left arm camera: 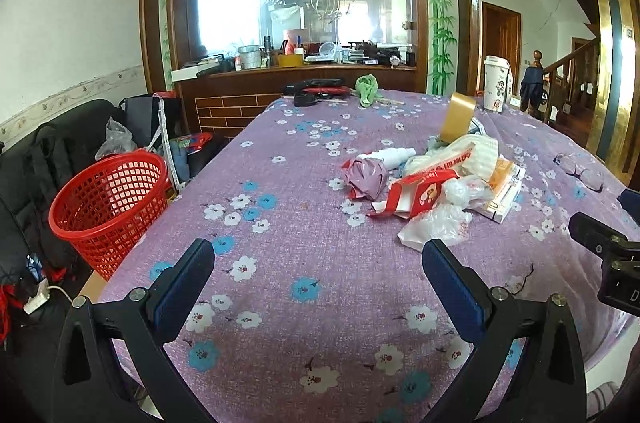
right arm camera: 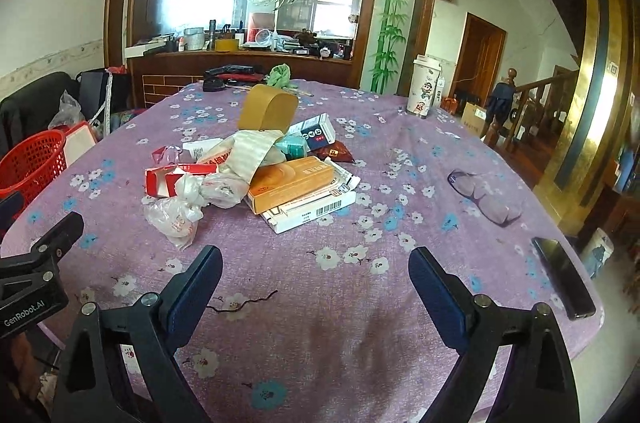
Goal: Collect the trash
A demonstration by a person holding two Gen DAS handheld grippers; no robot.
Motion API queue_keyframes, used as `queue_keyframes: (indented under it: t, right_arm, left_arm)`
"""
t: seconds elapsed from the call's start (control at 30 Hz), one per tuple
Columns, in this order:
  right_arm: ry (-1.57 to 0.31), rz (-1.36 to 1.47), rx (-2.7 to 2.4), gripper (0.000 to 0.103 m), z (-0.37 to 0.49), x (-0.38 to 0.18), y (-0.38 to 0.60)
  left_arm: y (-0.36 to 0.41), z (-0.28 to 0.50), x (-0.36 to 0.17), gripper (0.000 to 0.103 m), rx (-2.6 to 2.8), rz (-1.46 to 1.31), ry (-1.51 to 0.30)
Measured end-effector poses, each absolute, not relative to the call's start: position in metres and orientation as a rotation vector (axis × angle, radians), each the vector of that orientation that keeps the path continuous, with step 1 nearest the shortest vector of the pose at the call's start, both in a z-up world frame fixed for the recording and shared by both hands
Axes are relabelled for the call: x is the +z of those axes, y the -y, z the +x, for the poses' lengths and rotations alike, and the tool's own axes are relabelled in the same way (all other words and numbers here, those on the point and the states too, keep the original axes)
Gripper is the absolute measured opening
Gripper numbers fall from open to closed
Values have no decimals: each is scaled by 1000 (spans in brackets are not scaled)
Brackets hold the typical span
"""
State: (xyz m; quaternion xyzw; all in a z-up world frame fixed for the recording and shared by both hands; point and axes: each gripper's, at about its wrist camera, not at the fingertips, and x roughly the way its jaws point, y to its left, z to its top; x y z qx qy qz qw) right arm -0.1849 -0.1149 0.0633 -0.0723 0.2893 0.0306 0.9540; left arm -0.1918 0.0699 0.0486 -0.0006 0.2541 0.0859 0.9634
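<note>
Left wrist view: the left gripper (left arm camera: 318, 265) hovers over the near part of the table (left arm camera: 304, 151), jaws wide apart with nothing between them. The trash pile (left arm camera: 436, 183) lies on the purple flowered cloth, beyond the gripper and to its right. In the pile, a torn red carton (left arm camera: 416, 197) sits at the near left, a crumpled clear bag (left arm camera: 438, 225) just in front of it, a white bottle (left arm camera: 390, 156) behind it, and a tape roll (left arm camera: 458, 119) stands tilted at the far side. A red basket (left arm camera: 110, 201) stands on the floor, well left of the pile, off the table edge. Glasses (left arm camera: 582, 169) lie right of the pile. A white cup (left arm camera: 496, 89) stands far behind it. Part of the right gripper shows at the right edge of the frame.

Right wrist view: the right gripper (right arm camera: 316, 267) also hangs above the cloth with jaws spread wide and empty. The pile (right arm camera: 256, 167) lies ahead and slightly left. An orange box (right arm camera: 290, 183) rests on a white box (right arm camera: 316, 209) at the pile's near right. The tape roll (right arm camera: 268, 109) leans at its back. The clear bag (right arm camera: 174, 219) is at its near left. The glasses (right arm camera: 486, 197) lie well right of the pile, and a dark phone (right arm camera: 562, 277) lies nearer the table's right edge. The basket (right arm camera: 34, 163) shows far left of the pile.
</note>
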Motion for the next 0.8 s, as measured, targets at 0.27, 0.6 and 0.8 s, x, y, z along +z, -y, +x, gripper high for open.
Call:
queue_keyframes:
  t: [0.27,0.6,0.8]
  right_arm:
    - [-589,-162,59,96,-185,63,112]
    - [-605,-163,60,96,-183,60,111]
    - [-619,-172,62,96,-182,57,111]
  left_arm:
    - [-69,-192,46,103,171,2,-520]
    - [-67,-191,44,103,168,7,-528]
    - [-65,-190,40,103,167,9,-540]
